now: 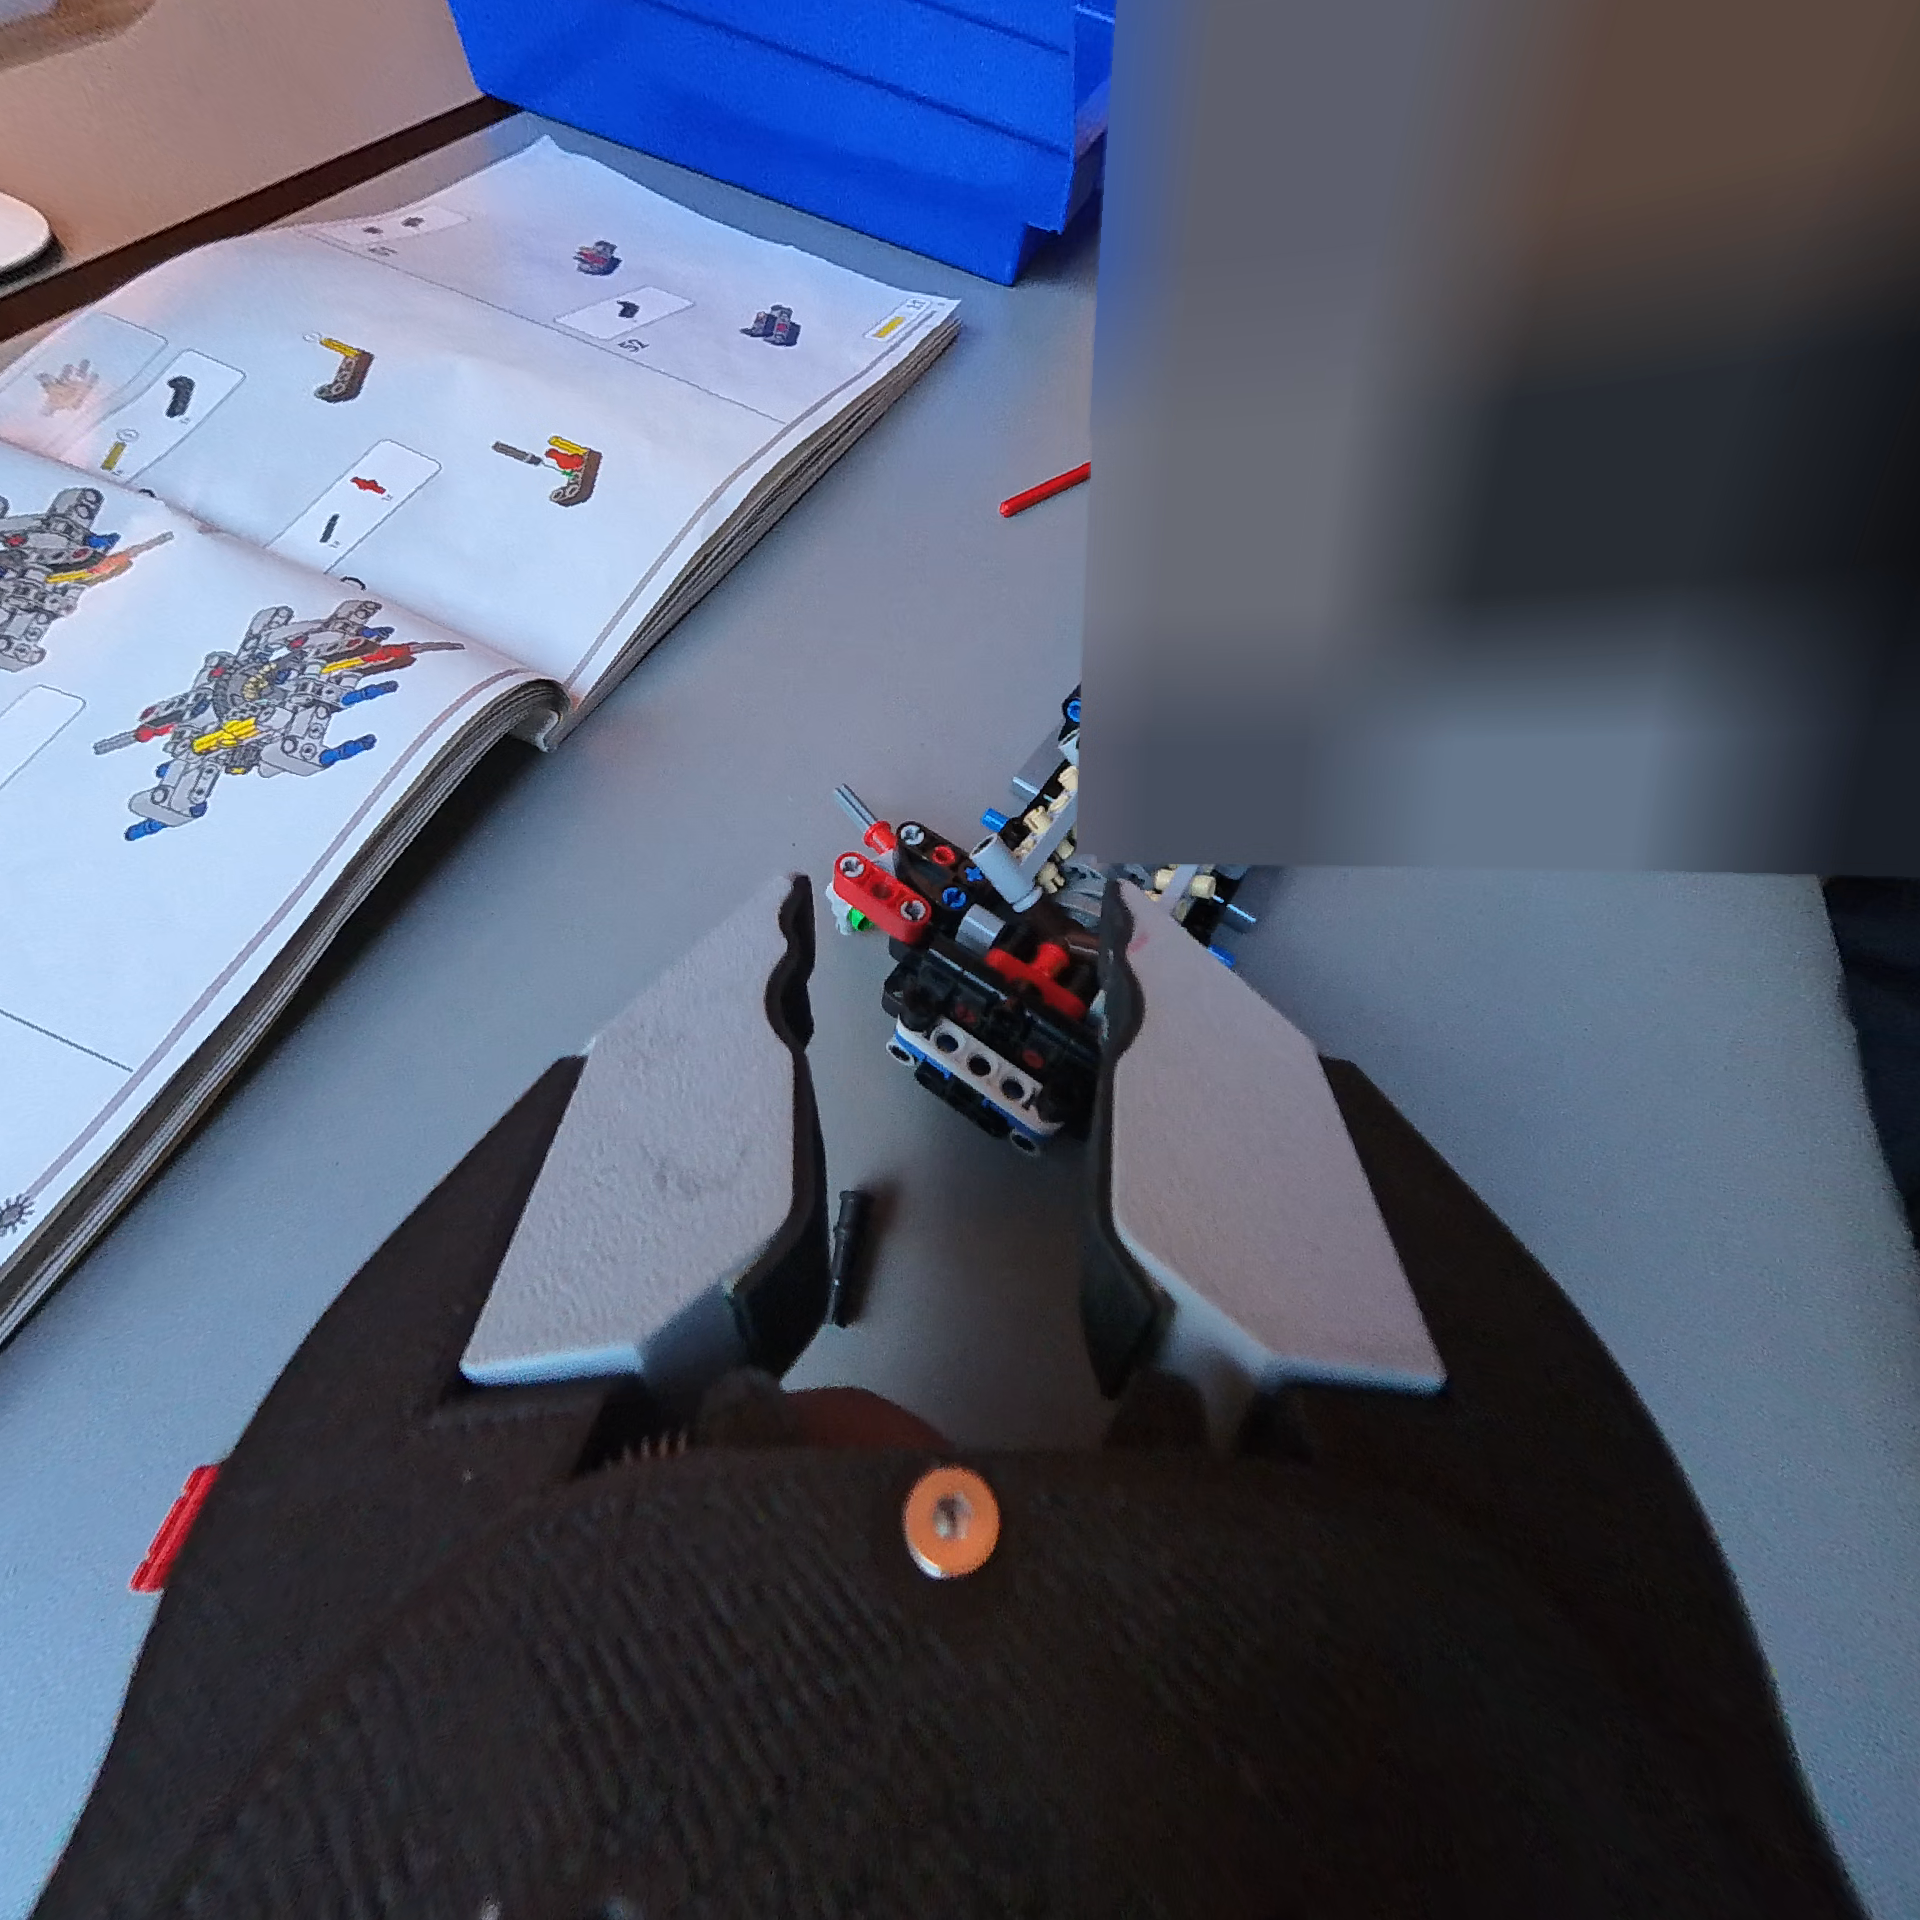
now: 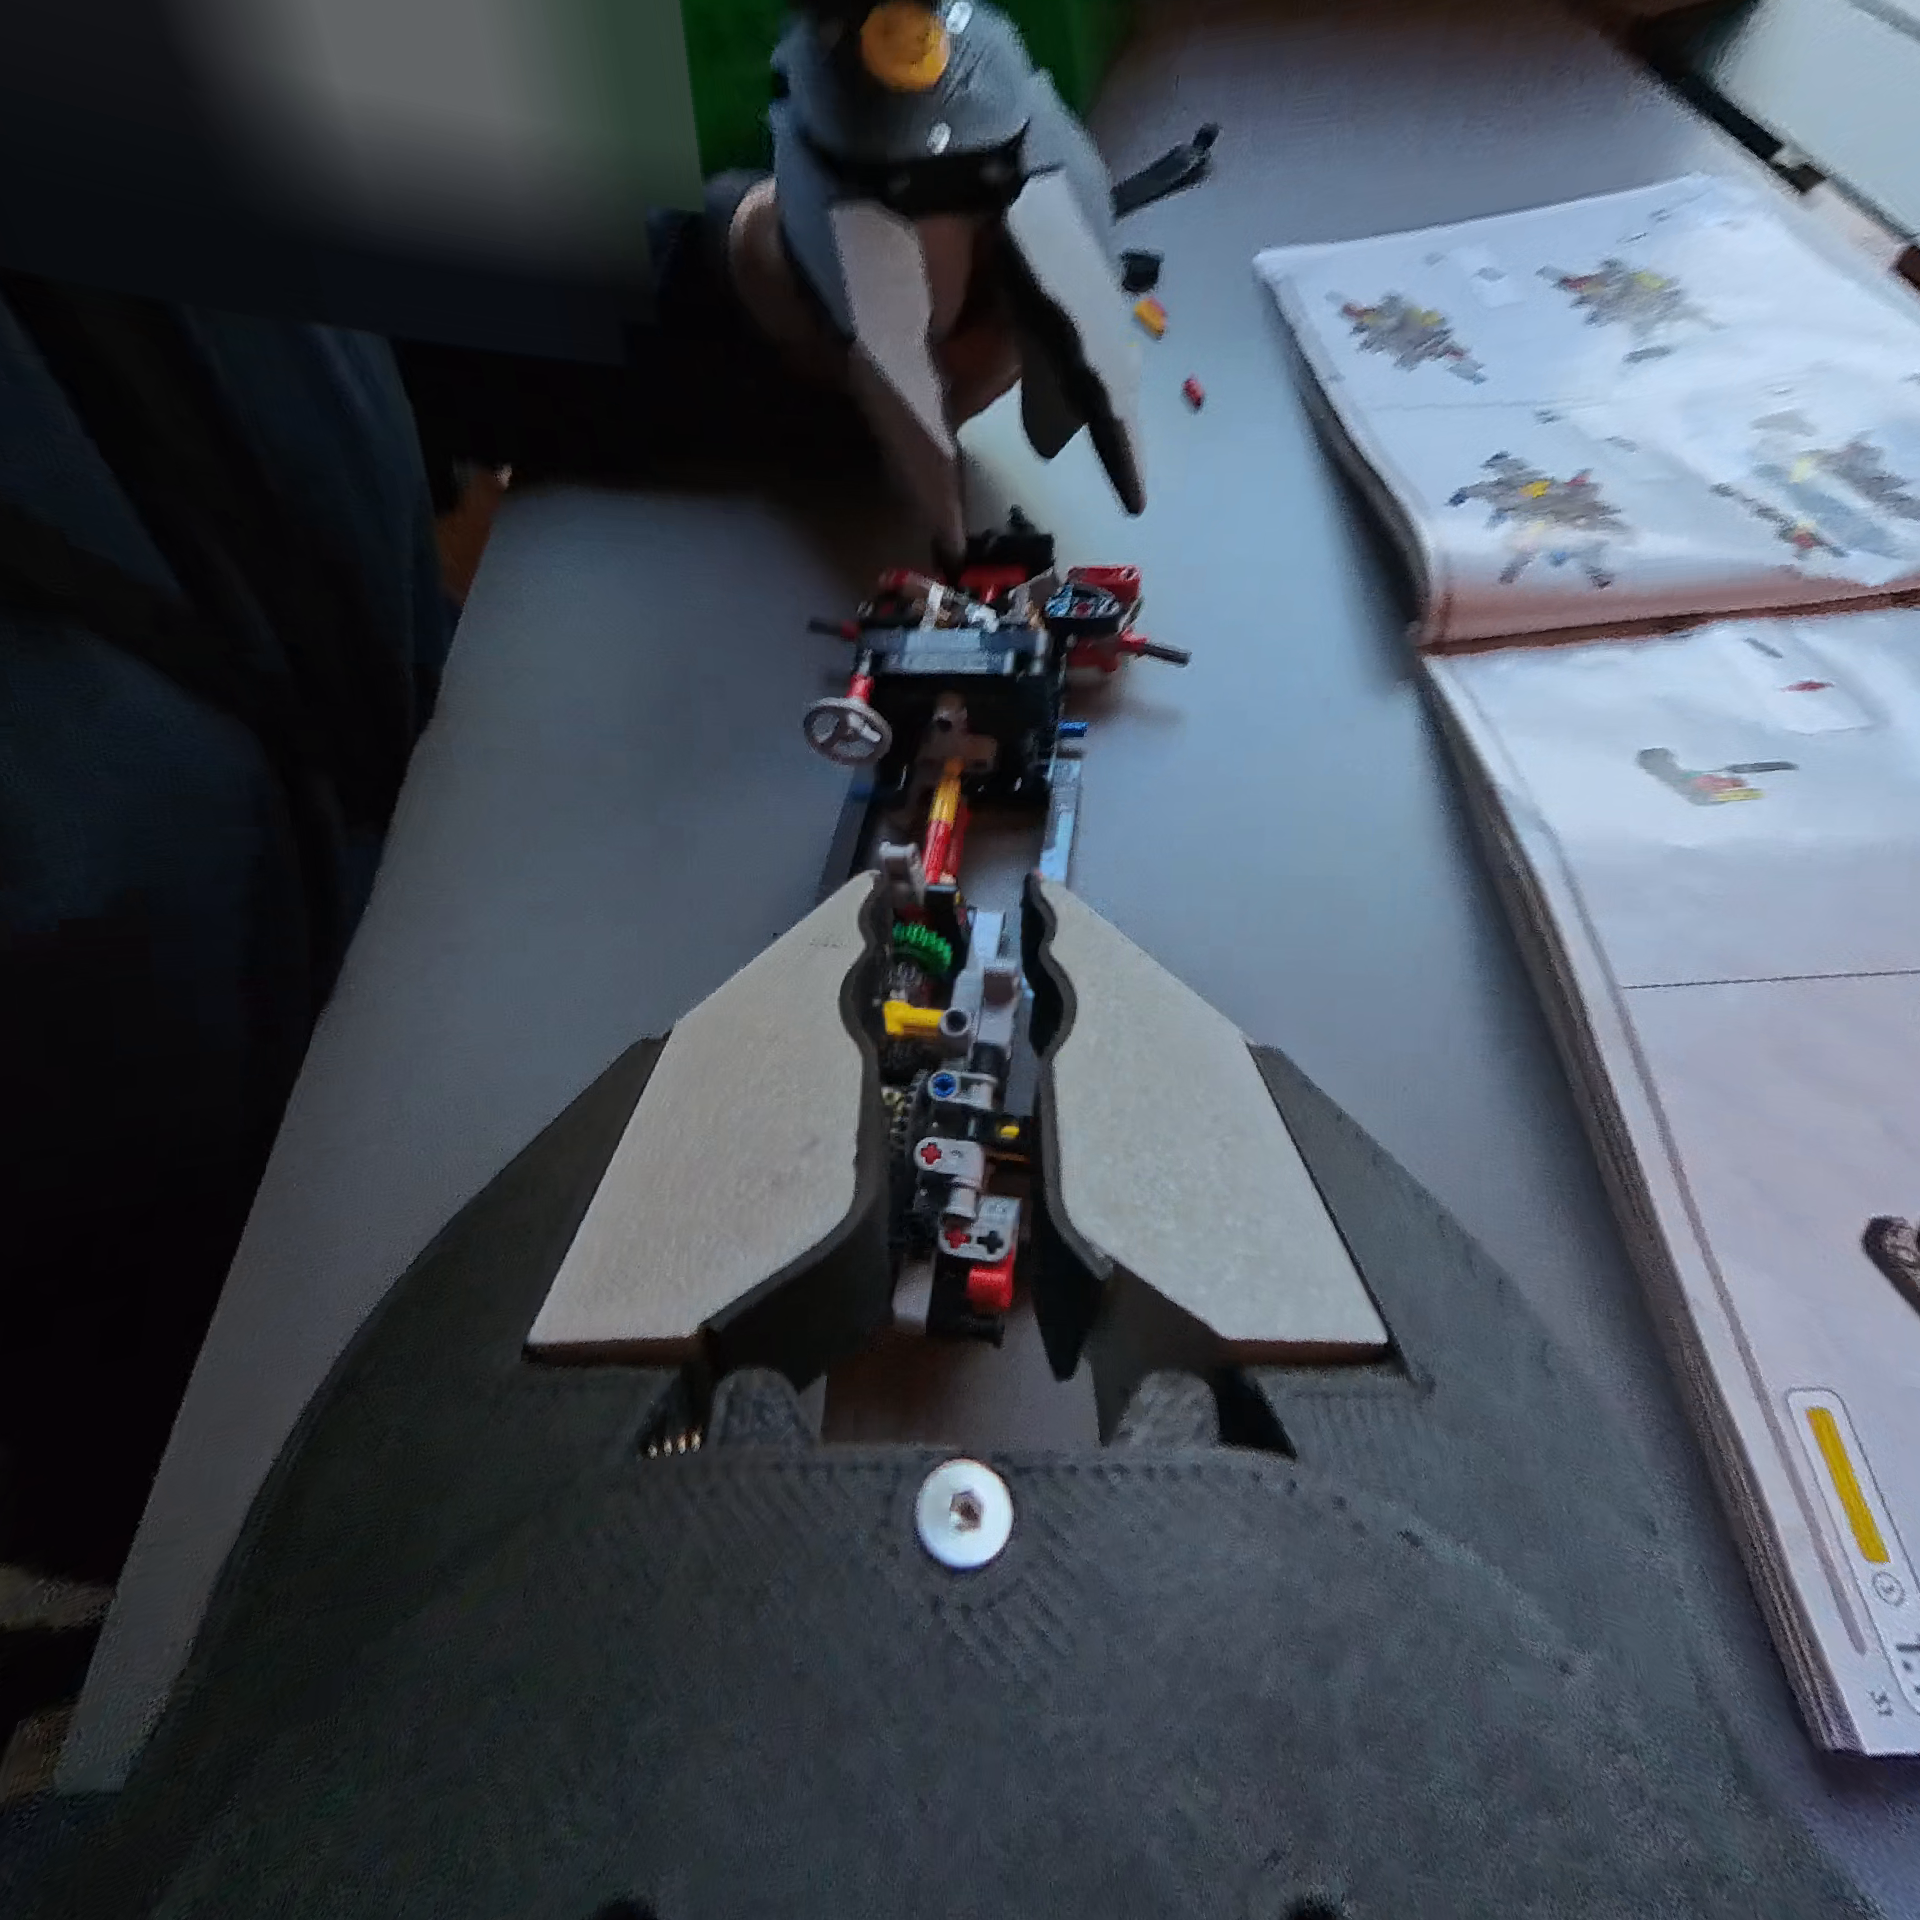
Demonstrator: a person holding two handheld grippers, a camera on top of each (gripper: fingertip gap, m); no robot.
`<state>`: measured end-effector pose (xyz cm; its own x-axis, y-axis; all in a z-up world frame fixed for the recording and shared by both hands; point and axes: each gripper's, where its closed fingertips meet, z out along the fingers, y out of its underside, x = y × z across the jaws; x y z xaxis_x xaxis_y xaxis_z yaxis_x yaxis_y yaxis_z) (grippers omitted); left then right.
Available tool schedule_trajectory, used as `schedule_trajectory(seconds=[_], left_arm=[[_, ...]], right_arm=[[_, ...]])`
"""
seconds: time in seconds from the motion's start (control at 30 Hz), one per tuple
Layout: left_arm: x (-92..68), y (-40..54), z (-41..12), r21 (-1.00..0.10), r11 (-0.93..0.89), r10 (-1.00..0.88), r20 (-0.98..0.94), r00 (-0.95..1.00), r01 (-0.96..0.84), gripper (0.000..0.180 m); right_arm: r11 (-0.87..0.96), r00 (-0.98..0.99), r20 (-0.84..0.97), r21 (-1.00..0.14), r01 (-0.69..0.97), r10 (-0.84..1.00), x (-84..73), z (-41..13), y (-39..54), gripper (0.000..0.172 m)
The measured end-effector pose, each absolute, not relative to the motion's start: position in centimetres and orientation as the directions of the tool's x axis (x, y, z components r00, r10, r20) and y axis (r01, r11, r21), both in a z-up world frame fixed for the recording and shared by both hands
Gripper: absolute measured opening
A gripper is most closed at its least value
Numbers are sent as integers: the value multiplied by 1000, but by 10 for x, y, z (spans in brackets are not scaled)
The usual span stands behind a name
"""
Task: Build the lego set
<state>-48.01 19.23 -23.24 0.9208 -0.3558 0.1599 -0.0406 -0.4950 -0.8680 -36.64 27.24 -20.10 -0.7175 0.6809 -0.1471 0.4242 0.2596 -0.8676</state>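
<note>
L hand-held gripper (image 1: 956, 899) is spread wide over the front end of the long multicolour plastic brick-built chassis model (image 1: 987, 997) lying on the grey surface (image 1: 831, 623). Its R finger (image 1: 1122, 966) sits against the model's black side, L finger is clear of it w/ bare surface between, so nothing clamped. The gripper is angled down, tips low near the surface. R hand-held gripper (image 2: 951, 883) is at the opposite end, narrow, straddling the rear gear section lengthwise; both pads look pressed on its sides. A small black plastic pin (image 1: 850, 1231) lies loose between the L gripper's fingers. An open white paper instruction booklet (image 1: 416, 520) lies beside the model, w/ a blue plastic bin (image 1: 831, 104) and a thin red axle rod (image 1: 1044, 488) beyond.
</note>
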Motion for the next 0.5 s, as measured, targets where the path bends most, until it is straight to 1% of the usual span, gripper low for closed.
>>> schedule_trajectory(seconds=[0.13, 0.2, 0.3, 0.4, 0.5], left_arm=[[-476, 191, -236, -854, -518, -370, 173, 913, -48, 53], [-473, 190, -239, -844, -534, -381, 184, 906, -53, 53], [-471, 189, -241, -837, -545, -392, 197, 899, -54, 54], [-465, 187, -240, -832, -554, -419, 237, 876, -40, 57], [-462, 185, -240, -824, -566, -437, 285, 853, -14, 63]], right_arm=[[336, -717, -119, -823, 458, 687, -363, -217, 274, 23], [315, -707, -126, -831, 458, 696, -362, -215, 279, 24], [234, -694, -166, -865, 443, 700, -362, -204, 287, 27], [183, -697, -224, -870, 458, 681, -358, -200, 289, 38], [223, -709, -221, -851, 476, 670, -354, -206, 283, 51]])
